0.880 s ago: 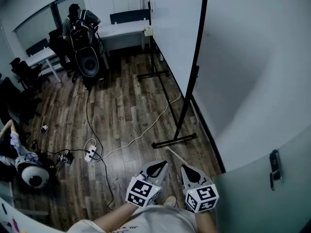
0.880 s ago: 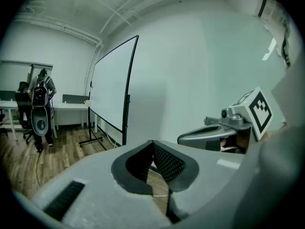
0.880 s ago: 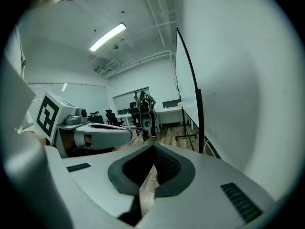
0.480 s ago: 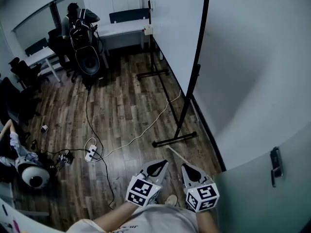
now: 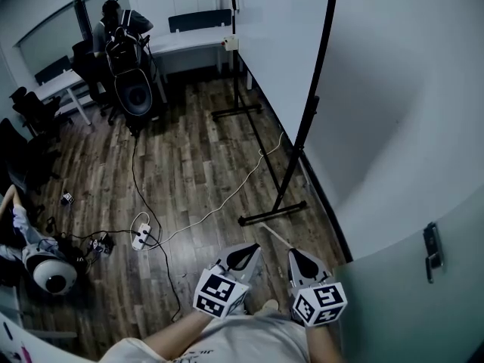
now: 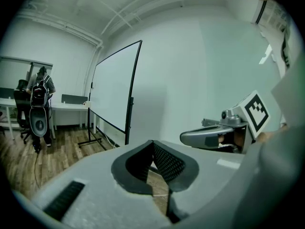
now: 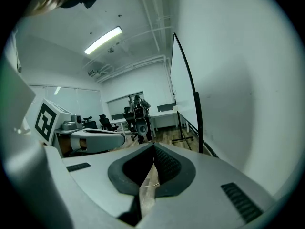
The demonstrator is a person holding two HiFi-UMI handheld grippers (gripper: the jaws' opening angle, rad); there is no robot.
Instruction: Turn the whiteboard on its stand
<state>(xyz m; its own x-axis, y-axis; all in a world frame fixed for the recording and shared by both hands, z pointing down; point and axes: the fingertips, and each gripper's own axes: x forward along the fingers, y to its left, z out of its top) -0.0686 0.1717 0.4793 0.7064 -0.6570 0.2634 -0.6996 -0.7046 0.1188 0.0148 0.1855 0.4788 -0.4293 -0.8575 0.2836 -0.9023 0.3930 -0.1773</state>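
Note:
The whiteboard (image 5: pixel 276 44) stands on a black wheeled stand (image 5: pixel 273 212) along the right wall, its near post (image 5: pixel 311 112) upright. Both grippers hang low by the person's body, well short of the stand. My left gripper (image 5: pixel 243 254) is shut with nothing in it, and my right gripper (image 5: pixel 301 261) beside it is shut and empty too. The left gripper view shows its jaws (image 6: pixel 153 144) meeting, with the whiteboard (image 6: pixel 114 89) far ahead. In the right gripper view the jaws (image 7: pixel 153 147) also meet, and the board's post (image 7: pixel 196 116) rises ahead to the right.
A white cable (image 5: pixel 227 195) and a power strip (image 5: pixel 141 238) lie on the wooden floor left of the stand. A person (image 5: pixel 117 25) stands by a speaker (image 5: pixel 134 97) and desks (image 5: pixel 189 44) at the back. A door with a handle (image 5: pixel 432 252) is at the right.
The head view has shifted slightly, so the whiteboard post sits a little further right. Both grippers stay shut, side by side, and have sunk a touch lower in the picture.

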